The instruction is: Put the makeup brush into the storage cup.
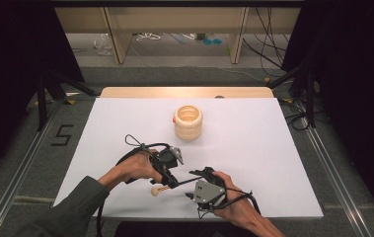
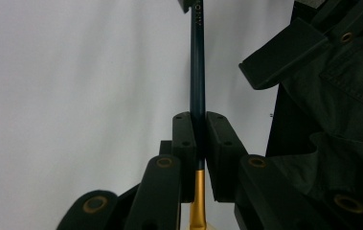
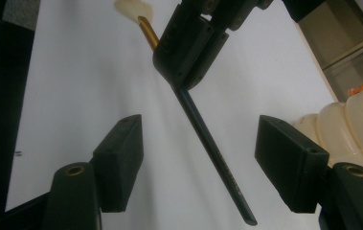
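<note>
Brush point(image 3: 211, 146) pinched mid-handle by left gripper point(image 2: 198, 143), jaws pressed on the dark shaft, cream tip low over the white table point(image 1: 253, 143). Right gripper point(image 3: 198, 163) spread wide, jaws either side of the handle's free end, not touching. Ribbed cream holder point(image 1: 188, 122) sits well apart, further back.

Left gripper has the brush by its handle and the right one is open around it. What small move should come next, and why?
Probably shut the right gripper on the brush: its jaws stand open either side of the dark handle, which the left gripper clamps near the gold ferrule.
</note>
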